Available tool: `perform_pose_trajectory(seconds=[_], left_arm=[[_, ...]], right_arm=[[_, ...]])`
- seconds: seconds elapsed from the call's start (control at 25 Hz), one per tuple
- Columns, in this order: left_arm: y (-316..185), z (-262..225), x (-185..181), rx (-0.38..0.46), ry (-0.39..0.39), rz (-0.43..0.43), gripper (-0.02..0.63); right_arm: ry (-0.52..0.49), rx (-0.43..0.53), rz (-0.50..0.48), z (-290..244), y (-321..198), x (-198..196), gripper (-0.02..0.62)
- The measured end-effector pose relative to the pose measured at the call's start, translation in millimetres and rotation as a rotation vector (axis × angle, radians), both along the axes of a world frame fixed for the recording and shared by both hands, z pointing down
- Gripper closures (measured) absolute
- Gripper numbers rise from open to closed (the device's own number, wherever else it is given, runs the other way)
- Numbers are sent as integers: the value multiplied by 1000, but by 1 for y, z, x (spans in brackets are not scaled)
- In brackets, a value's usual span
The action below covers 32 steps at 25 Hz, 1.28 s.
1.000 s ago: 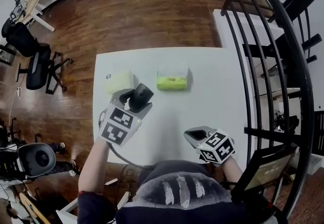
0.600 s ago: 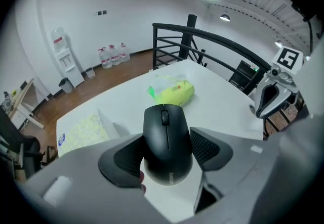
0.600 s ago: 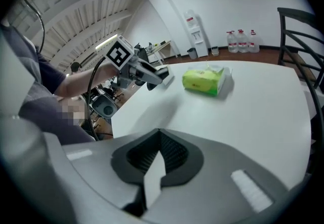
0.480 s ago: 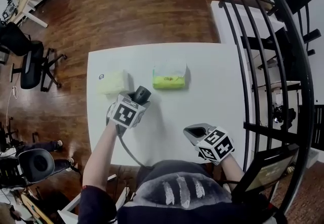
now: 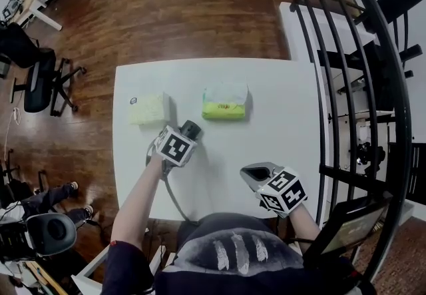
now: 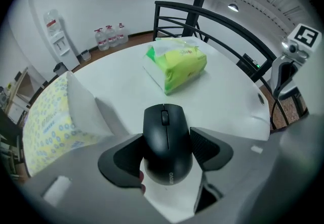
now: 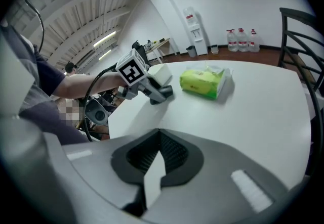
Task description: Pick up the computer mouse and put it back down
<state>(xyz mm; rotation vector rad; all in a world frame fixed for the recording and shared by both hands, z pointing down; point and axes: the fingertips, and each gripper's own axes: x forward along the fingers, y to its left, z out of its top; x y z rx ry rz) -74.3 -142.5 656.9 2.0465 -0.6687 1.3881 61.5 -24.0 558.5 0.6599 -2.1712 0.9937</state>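
A black computer mouse (image 6: pixel 164 127) sits between the jaws of my left gripper (image 6: pixel 167 142), which is shut on its sides. In the head view this gripper (image 5: pixel 187 134) points steeply down at the white table (image 5: pixel 279 107), with the mouse (image 5: pixel 191 129) at its tip. From the right gripper view the mouse (image 7: pixel 163 92) is right at the tabletop, and I cannot tell whether it touches. My right gripper (image 5: pixel 256 173) hovers near the table's front edge, its jaws (image 7: pixel 152 167) shut with nothing held.
A green tissue pack (image 5: pixel 225 102) lies behind the mouse. A yellow-and-white pack (image 5: pixel 148 108) lies at the left, close to my left gripper. A black metal chair (image 5: pixel 359 54) stands to the right of the table. A cable hangs from the left gripper.
My left gripper has come down toward the table with the mouse in it and tipped more steeply downward. The right gripper has stayed where it was.
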Motion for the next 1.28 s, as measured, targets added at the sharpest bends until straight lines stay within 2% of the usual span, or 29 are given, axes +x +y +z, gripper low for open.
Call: perform_pose_trajectory(seconds=[0.32, 0.44, 0.56, 0.68, 0.8, 0.84, 0.88, 0.96, 1.04, 1.12, 1.28], left_arm=[[7, 15, -2, -13, -45, 26, 295], [7, 8, 2, -12, -11, 5, 259], [4, -10, -4, 32, -15, -4, 259], [4, -33, -5, 88, 31, -21, 262], [12, -76, -3, 159, 112, -31, 301], [16, -91, -2, 180, 138, -30, 332], [21, -105, -2, 205, 156, -29, 371], [31, -127, -7, 273, 167, -32, 401], [40, -147, -13, 352, 176, -50, 518], [52, -168, -14, 405, 220, -71, 591], [91, -200, -9, 422, 331, -85, 591]], right_arm=[[-9, 5, -10, -2, 7, -6, 591], [-10, 15, -16, -7, 8, -7, 591], [-5, 26, -19, -11, 9, -7, 591], [-2, 42, -27, -15, 7, -8, 591], [-12, 63, -26, -24, 4, -9, 591], [-20, 75, -24, -29, 3, -10, 591], [-31, 92, -23, -35, 1, -12, 591], [-67, 131, -22, -48, -3, -17, 591], [-116, 167, -14, -65, -3, -23, 591], [-164, 196, -2, -84, -2, -29, 591], [-204, 233, -3, -115, 10, -43, 591]])
